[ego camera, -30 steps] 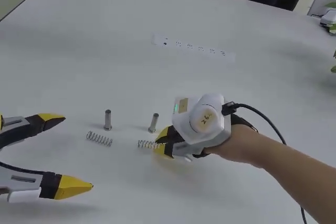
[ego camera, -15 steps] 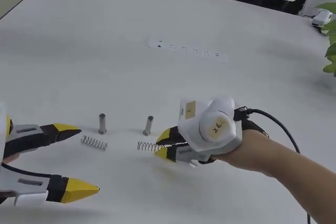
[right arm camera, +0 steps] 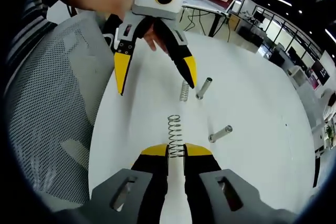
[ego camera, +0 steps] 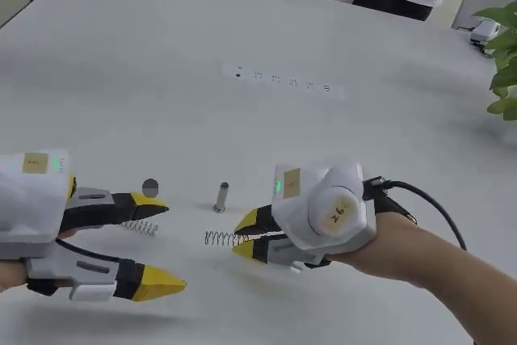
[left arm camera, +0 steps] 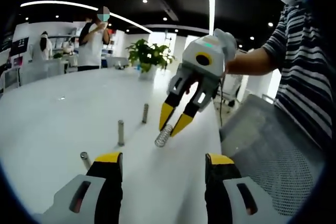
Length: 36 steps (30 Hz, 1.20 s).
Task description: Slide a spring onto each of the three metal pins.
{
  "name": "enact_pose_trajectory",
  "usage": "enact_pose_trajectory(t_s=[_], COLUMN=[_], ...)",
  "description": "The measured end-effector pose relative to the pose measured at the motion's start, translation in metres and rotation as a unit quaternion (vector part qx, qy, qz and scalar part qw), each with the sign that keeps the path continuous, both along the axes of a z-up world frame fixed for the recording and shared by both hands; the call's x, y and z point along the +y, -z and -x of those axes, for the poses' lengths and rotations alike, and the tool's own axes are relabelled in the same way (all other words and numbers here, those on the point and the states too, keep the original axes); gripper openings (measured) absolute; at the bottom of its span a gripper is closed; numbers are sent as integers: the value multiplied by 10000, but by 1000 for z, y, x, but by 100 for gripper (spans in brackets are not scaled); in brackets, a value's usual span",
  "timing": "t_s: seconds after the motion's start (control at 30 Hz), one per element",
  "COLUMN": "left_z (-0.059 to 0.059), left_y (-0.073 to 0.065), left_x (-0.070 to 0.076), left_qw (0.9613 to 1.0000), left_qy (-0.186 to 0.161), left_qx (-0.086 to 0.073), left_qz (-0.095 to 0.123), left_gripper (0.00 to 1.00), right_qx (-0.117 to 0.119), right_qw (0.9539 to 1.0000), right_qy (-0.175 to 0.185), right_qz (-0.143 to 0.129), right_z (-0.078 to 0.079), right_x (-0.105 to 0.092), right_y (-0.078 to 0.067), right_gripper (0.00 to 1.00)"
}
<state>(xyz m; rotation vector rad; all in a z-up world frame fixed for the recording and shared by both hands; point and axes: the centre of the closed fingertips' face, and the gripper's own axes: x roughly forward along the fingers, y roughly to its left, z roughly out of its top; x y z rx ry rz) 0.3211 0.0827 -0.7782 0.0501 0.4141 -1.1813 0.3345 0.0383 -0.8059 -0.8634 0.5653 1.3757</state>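
Right gripper (right arm camera: pixel 176 151) pinches our spring (right arm camera: pixel 174 127) by one end, left gripper (left arm camera: pixel 164 158) gapes empty; held so, we risk it flexing past the pin (ego camera: pixel 220 197)

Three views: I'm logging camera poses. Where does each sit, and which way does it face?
Head view: on the headset, looking down at the table; left gripper, right gripper and a forearm show.
Left gripper view: rides the left gripper, faces the right one; a striped sleeve shows.
Right gripper view: rides the right gripper, faces the left one; a hand shows.
Shared: both gripper views show the gripped spring and pins.
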Motion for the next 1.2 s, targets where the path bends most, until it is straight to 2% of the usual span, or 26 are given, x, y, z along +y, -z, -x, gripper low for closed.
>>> enact_pose_trajectory(t_s=[0.13,0.4,0.77,1.2], left_z=[-2,-1,-3,-2], left_y=[1,-1,0,-2], left_x=[-4,-16,-31,-33], left_qw=[10000,9996,9991,9983], left_qy=[84,252,400,567], left_qx=[-36,-24,-54,-105], left_qz=[-15,93,123,95], left_gripper=[50,38,26,17], right_qx=[-41,-82,-126,-183], right_qw=[10000,9999,9997,9996], right_qy=[-22,-88,-58,-62], right_qz=[-43,-93,-182,-211], right_z=[1,5,8,10], right_x=[3,8,9,9], right_y=[-4,-8,-12,-15], right_gripper=[8,8,8,8])
